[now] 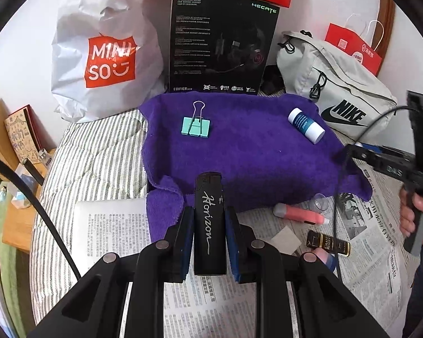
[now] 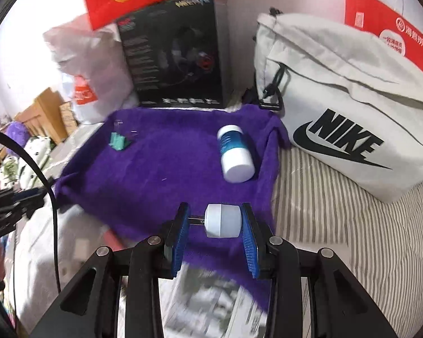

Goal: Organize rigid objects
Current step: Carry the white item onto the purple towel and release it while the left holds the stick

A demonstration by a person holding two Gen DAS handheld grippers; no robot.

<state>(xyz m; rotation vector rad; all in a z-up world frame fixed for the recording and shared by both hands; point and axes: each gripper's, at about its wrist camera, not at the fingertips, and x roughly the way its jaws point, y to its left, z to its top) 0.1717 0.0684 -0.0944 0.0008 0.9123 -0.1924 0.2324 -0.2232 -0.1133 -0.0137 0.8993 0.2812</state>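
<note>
My left gripper [image 1: 209, 211] is shut on a black lighter [image 1: 208, 225] with "Horizon" in white script, held just above the near edge of a purple towel [image 1: 253, 163]. On the towel lie a teal binder clip [image 1: 196, 126] and a white and blue bottle [image 1: 306, 125]. My right gripper [image 2: 215, 209] grips a small white plug [image 2: 224, 221] over the towel's near right corner [image 2: 183, 163]; its metal prongs point at the left pad. In the right wrist view the bottle [image 2: 235, 155] and the clip [image 2: 118, 140] lie beyond the plug.
A pink tube [image 1: 299, 214], a dark gold-labelled bottle [image 1: 328, 243] and a clear cap [image 1: 320, 201] lie on newspaper [image 1: 375, 239]. Behind the towel stand a white Miniso bag [image 1: 107, 56], a black headset box [image 1: 220, 45] and a grey Nike bag [image 2: 352, 112]. Striped bedding [image 2: 338, 225] lies around.
</note>
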